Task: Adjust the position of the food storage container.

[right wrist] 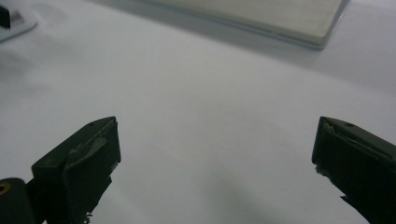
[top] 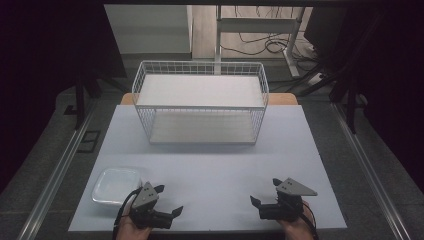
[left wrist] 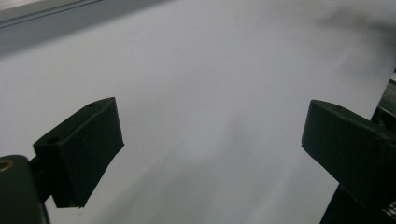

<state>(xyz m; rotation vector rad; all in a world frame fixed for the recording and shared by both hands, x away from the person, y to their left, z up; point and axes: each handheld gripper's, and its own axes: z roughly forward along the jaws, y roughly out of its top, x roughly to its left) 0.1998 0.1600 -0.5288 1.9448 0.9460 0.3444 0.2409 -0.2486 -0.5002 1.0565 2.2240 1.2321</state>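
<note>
A shallow white plastic tray (top: 116, 186) is seen just to the outer side of the left gripper (top: 169, 200), which is nearer than the right gripper (top: 263, 191). Both pairs of jaws are spread wide and empty over the white table (top: 215, 165).

A white wire basket rack (top: 200, 102) with two white shelves stands at the far middle of the pale table (top: 210, 160), with its long side across the table. Behind the rack, a narrow strip of wooden board (top: 282, 98) shows at the far edge of the table. Further back on the floor there is a white metal frame (top: 260, 25) and a bunch of dark cables (top: 260, 45). Metal rails (top: 55, 170) run along the left and right of the table, over grey flooring.
</note>
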